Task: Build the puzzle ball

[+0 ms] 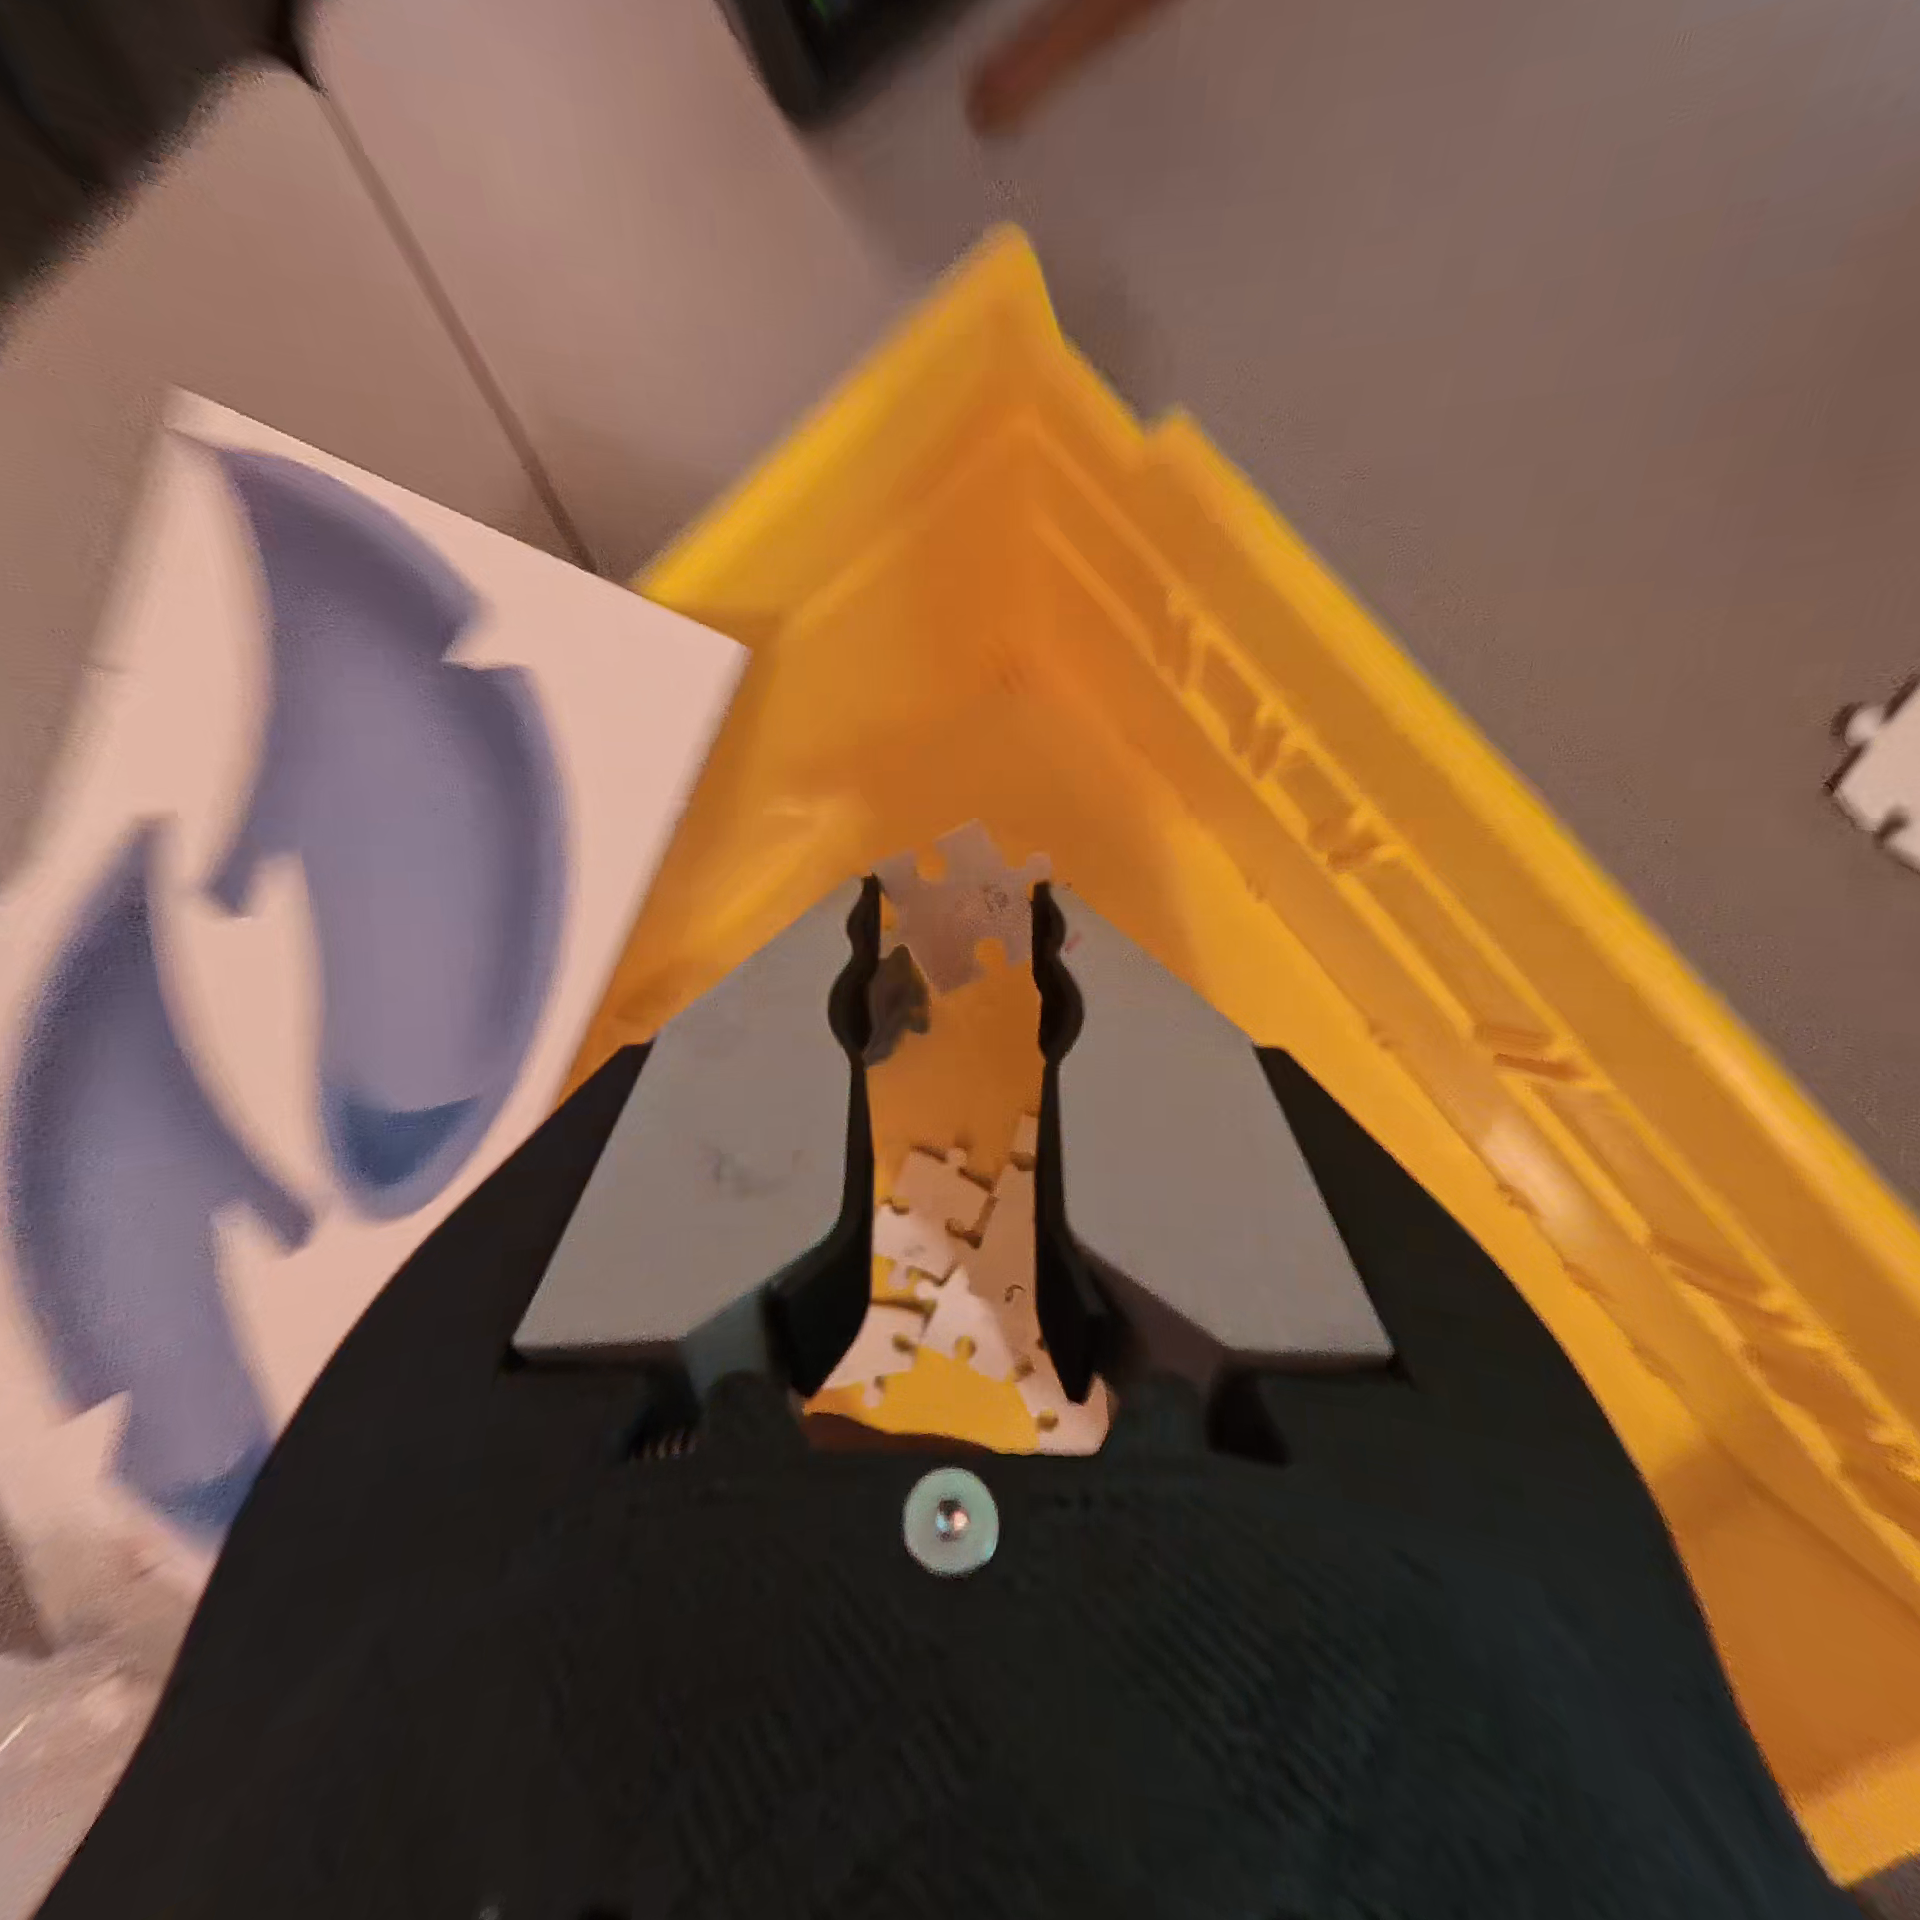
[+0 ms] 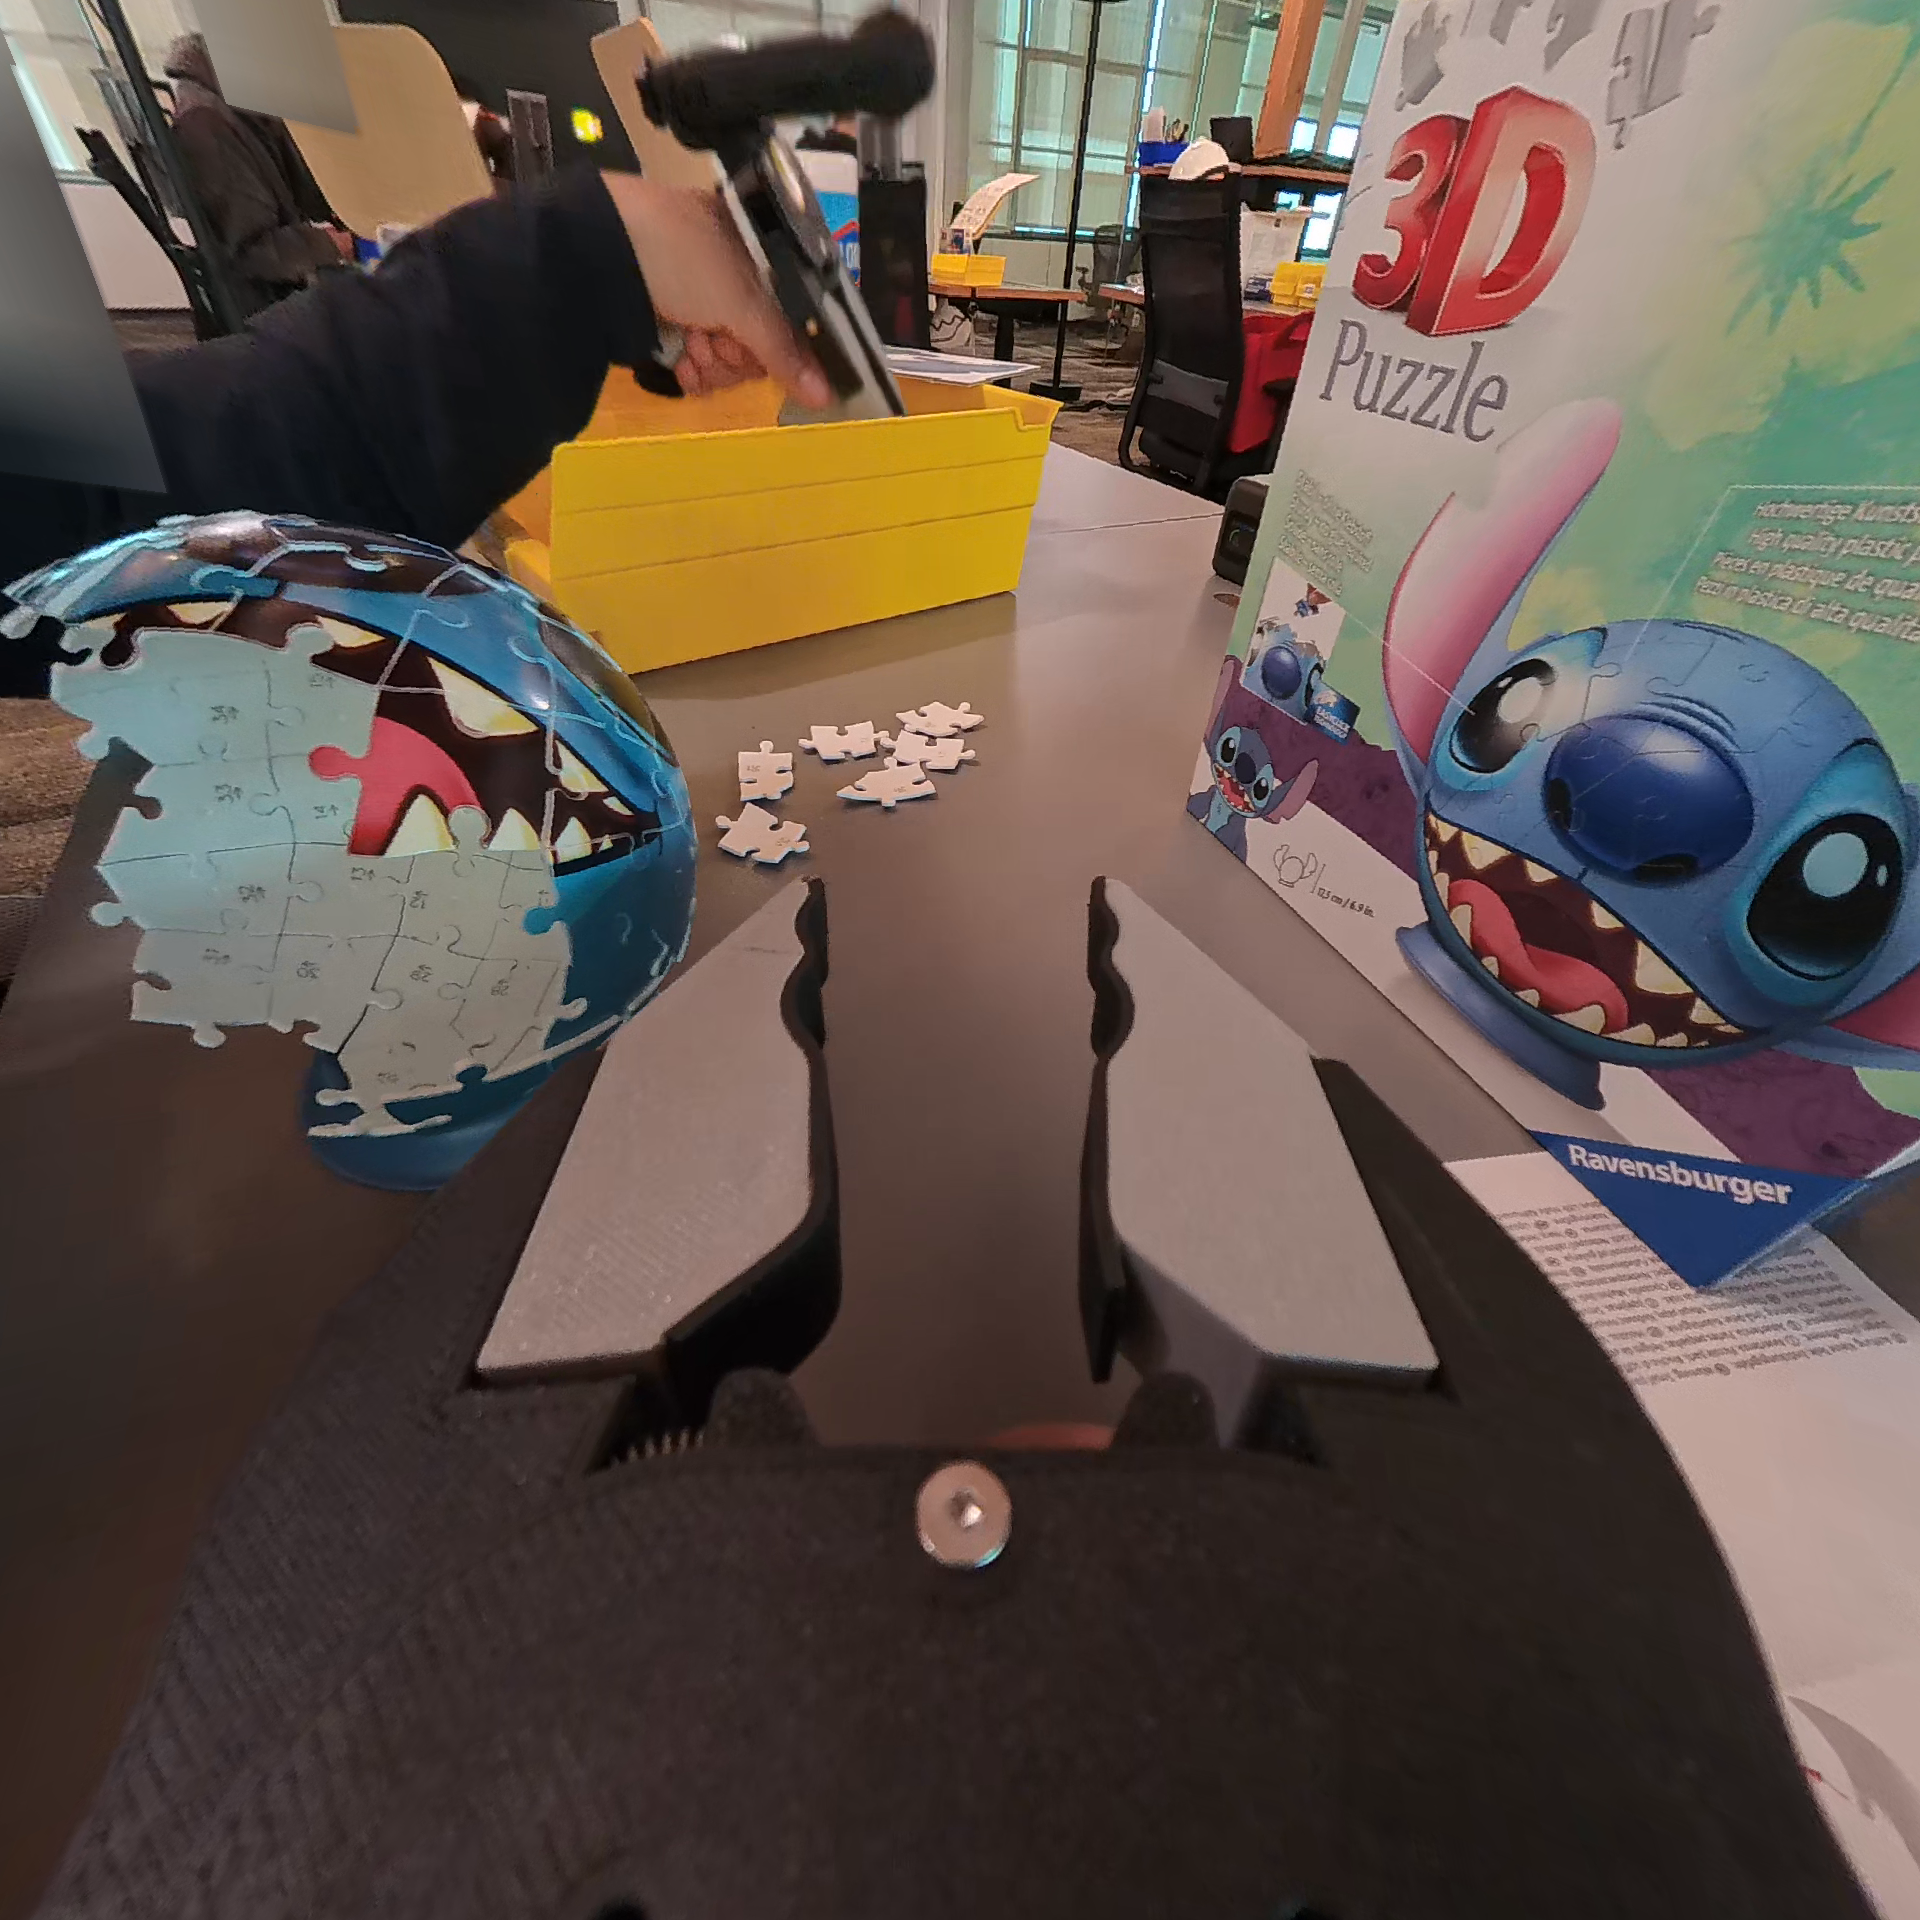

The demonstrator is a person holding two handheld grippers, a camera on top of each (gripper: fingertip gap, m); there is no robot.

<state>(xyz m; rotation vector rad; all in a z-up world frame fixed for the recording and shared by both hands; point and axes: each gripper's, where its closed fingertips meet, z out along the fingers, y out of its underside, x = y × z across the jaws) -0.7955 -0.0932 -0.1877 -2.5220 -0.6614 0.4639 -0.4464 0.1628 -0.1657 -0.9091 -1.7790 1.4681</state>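
Note:
In the left wrist view my left gripper [image 1: 951, 920] is shut on a pale puzzle piece [image 1: 961, 883], held edgewise between its fingertips above the yellow bin [image 1: 1091, 665]. More loose pieces [image 1: 956, 1278] lie in the bin below. This view is blurred. In the right wrist view the half-built blue puzzle ball [image 2: 364, 810] stands on its blue stand [image 2: 395, 1153] at the left. My right gripper [image 2: 956, 914] is open and empty, low over the table beside the ball. The left gripper [image 2: 821, 312], held by a hand, reaches into the yellow bin [image 2: 800, 520].
Several loose pieces [image 2: 852, 769] lie on the grey table between the ball and the bin. The puzzle box [image 2: 1610, 623] stands at the right on a printed leaflet [image 2: 1714, 1351]. A white sheet with blue shapes [image 1: 312, 935] lies left of the bin. One piece [image 1: 1881, 779] lies right of it. The grippers' ends are close to 45 cm from one another.

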